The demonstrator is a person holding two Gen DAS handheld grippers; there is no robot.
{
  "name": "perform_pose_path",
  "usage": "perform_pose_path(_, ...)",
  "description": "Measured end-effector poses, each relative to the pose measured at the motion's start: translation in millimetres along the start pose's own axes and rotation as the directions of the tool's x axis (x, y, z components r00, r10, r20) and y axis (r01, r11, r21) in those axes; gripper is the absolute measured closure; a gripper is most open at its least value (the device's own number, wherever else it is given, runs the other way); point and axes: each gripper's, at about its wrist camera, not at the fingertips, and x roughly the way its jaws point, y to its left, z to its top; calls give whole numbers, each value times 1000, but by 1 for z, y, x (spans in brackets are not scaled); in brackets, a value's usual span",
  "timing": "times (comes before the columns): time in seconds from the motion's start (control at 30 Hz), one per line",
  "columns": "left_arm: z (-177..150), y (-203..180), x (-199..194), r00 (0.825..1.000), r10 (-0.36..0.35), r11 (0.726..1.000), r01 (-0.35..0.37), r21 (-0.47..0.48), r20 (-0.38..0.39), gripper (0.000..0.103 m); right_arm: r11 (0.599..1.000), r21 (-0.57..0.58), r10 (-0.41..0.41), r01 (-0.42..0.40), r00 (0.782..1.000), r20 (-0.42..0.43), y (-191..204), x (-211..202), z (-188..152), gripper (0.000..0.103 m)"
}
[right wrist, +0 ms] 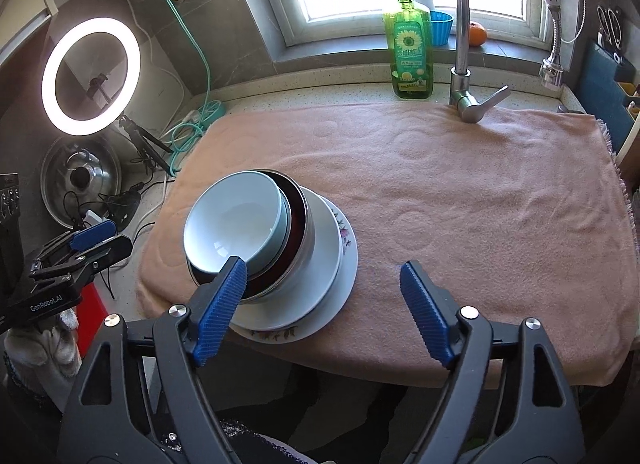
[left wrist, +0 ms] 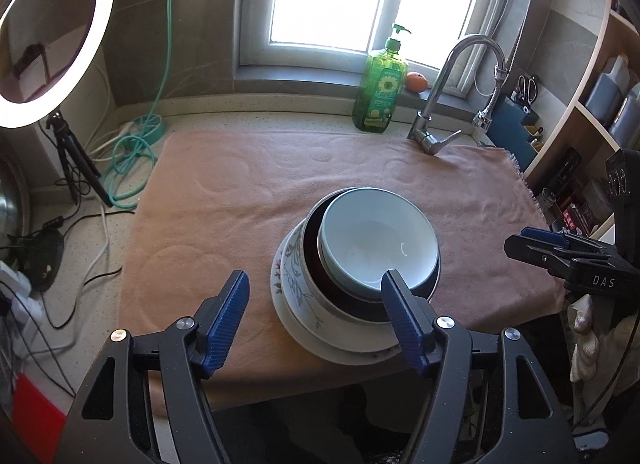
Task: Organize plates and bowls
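A stack of dishes stands on the pink towel (left wrist: 248, 199) near its front edge. A pale blue bowl (left wrist: 376, 240) sits on top, nested in a dark steel-rimmed bowl (left wrist: 352, 300), over a white floral bowl (left wrist: 296, 288) and a floral plate (left wrist: 344, 352). The stack also shows in the right wrist view, with the blue bowl (right wrist: 236, 219) and plate (right wrist: 280, 330). My left gripper (left wrist: 316, 284) is open and empty, hovering above the stack's front left. My right gripper (right wrist: 322, 268) is open and empty, above the stack's front right; it shows at the right in the left wrist view (left wrist: 536, 244).
A green soap bottle (left wrist: 378, 83), an orange (left wrist: 416, 81) and a faucet (left wrist: 444, 99) stand at the back. A ring light on a tripod (left wrist: 48, 35), a teal hose (left wrist: 136, 151) and cables lie to the left. Shelves (left wrist: 592, 115) stand at the right.
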Motion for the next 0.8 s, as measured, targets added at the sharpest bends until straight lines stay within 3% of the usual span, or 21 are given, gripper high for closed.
perform_pose_path(0.07, -1, -1, -3, 1000, 7, 1000, -7, 2, 5, 28, 1000, 4, -4, 4, 1000, 14, 0, -3, 0, 13)
perform_pose_path(0.8, -1, -3, -2, 997, 71, 997, -71, -21, -4, 28, 999, 35, 1, -2, 1000, 19, -3, 0, 3, 13)
